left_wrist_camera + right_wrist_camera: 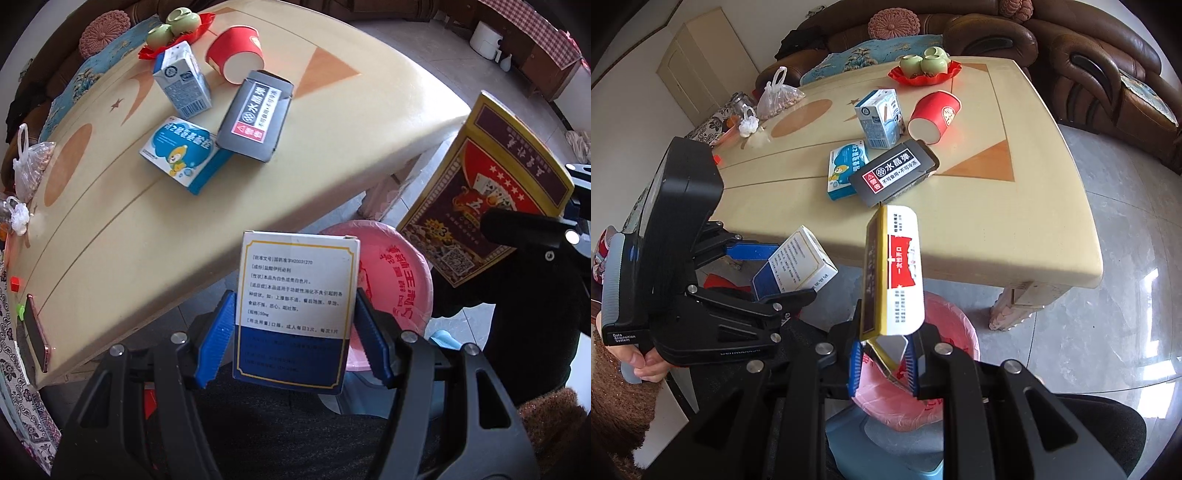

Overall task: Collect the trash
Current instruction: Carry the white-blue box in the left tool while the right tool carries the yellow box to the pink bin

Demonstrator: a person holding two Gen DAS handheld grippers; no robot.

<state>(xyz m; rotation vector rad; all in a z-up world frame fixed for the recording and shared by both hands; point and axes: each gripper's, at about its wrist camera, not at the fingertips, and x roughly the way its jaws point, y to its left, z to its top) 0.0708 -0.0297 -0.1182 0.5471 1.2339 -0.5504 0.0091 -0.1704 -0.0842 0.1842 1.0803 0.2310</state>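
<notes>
Blue ribbed fingers [221, 332] of the left gripper [295, 332] clamp a white-and-blue medicine box [295, 314] by its two narrow sides; its face is white with gold-bordered print above and dark blue below. It hangs past the counter [369, 122] edge, in front of a bin lined with a pink bag [399, 273].

Nearly closed, the right gripper [882, 363] pinches the torn lower flap of a flat gold-and-maroon card box [894, 269], which has a red strip down its white side and stands upright over the pink bag.

On the cream counter lie a grey box with a red warning label [255, 118], a blue-and-white carton with a cartoon figure [181, 155] touching it, an upright milk carton [183, 85] and a tipped red paper cup [236, 55].
</notes>
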